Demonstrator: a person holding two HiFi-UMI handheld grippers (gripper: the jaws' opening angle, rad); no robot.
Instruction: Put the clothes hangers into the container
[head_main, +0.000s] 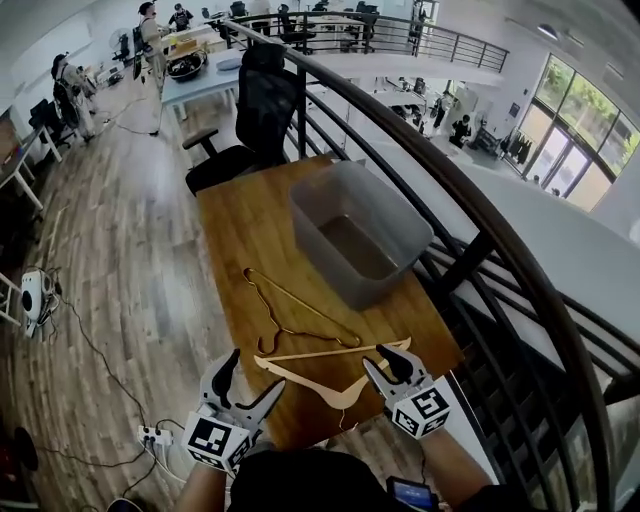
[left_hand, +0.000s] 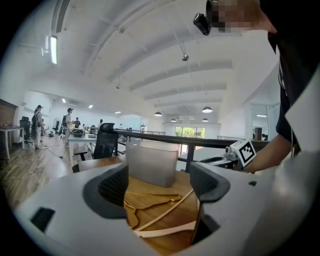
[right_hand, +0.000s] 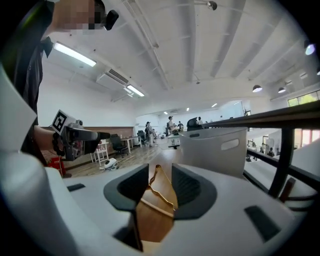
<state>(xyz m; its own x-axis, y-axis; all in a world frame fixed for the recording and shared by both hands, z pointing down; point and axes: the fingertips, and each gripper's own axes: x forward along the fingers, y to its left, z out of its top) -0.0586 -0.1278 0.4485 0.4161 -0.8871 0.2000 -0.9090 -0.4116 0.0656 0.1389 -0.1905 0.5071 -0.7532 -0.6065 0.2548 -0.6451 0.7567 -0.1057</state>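
Head view showed a boxy, translucent grey plastic container (head_main: 335, 250) on the wood-grain table (head_main: 240, 230). 2 hangers lay flat on the table near it: a thin gold wire hanger (head_main: 300, 304) and, nearer the person, a pale, smooth wooden hanger (head_main: 300, 378). The right gripper (head_main: 388, 362) had its jaws partly apart astride that wooden hanger's end, with bare table visible between the pads. The left gripper (head_main: 255, 372) held nothing, its jaws wide apart, just beside the hanger's other end.
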